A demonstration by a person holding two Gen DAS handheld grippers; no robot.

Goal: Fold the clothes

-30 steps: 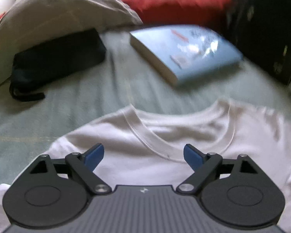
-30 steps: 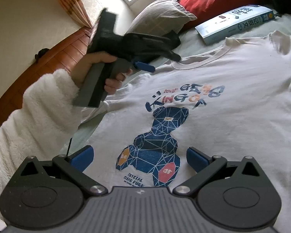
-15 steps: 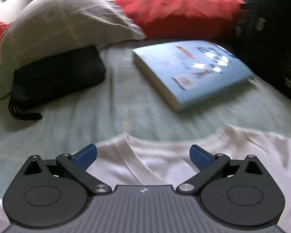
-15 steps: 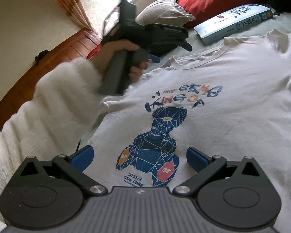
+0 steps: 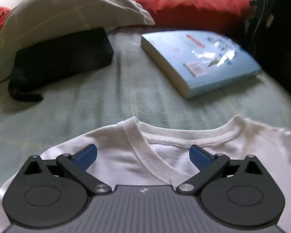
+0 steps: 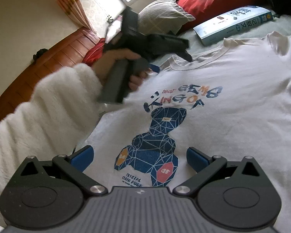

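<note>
A white T-shirt [image 6: 232, 101] with a blue bear print lies face up and spread flat on the pale green bed. Its ribbed collar [image 5: 145, 151] fills the lower part of the left wrist view. My left gripper [image 5: 143, 156] hovers open just over the collar's left side, nothing between its blue pads. In the right wrist view the left gripper [image 6: 164, 58] shows near the shirt's left shoulder, held by a hand in a fluffy white sleeve [image 6: 48, 112]. My right gripper [image 6: 138, 158] hangs open above the lower part of the print.
A light blue book [image 5: 201, 60] lies beyond the collar on the bedsheet [image 5: 87, 104]. A dark pouch [image 5: 62, 58] sits under a beige pillow [image 5: 67, 13], with a red pillow [image 5: 194, 5] behind. A black bag [image 5: 281, 44] stands at the right. A wooden bed frame [image 6: 48, 62] runs along the left.
The left gripper moved forward along the shirt's left side to the collar, and the sleeve reaches further in. The right gripper stayed put over the print.
</note>
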